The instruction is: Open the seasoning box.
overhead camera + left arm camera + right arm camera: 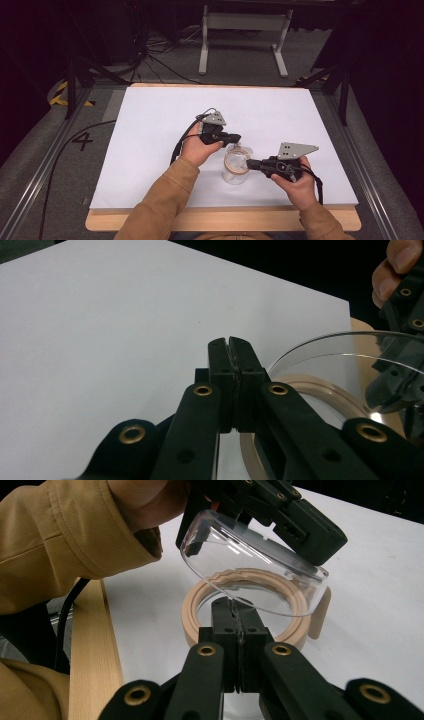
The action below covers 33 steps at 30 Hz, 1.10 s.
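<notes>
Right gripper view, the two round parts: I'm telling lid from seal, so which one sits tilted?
The clear plastic lid, see-through and raised at a slant. The beige ring below it lies flat and is opaque.

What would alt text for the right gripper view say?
The right gripper, jaws shut, pinches the near rim of a clear jar with a tan ring. The left gripper grips the far rim, on a white table.
</notes>
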Tool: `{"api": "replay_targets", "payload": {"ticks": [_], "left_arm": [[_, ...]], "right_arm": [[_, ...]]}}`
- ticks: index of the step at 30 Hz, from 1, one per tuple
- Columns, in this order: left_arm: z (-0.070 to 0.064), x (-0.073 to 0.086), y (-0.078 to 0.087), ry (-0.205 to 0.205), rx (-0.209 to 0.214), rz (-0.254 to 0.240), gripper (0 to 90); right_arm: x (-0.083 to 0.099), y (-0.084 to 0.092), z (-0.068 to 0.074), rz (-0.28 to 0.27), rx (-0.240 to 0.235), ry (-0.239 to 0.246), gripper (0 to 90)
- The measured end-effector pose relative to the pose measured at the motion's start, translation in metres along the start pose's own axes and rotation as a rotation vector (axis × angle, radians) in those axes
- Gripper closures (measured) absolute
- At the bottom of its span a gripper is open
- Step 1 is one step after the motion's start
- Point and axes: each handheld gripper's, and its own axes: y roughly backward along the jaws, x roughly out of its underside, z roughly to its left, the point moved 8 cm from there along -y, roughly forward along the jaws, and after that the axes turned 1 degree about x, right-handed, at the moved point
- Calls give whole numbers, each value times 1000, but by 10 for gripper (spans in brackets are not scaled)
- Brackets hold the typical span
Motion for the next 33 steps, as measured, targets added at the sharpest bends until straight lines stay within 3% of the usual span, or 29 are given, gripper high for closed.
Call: {"api": "replay_targets", "payload": {"ticks": [7,13,33], "left_arm": [[1,-1,3,-4,-14,4,881],[6,-1,15,20,-31,-12,860],[12,29,84,107,-127,11,838]], "right_arm": [[0,0,0,-1,-2,3,900],[0,1,0,5,-1,7,900],[-22,4,-15,-11,-26,47,900]]}}
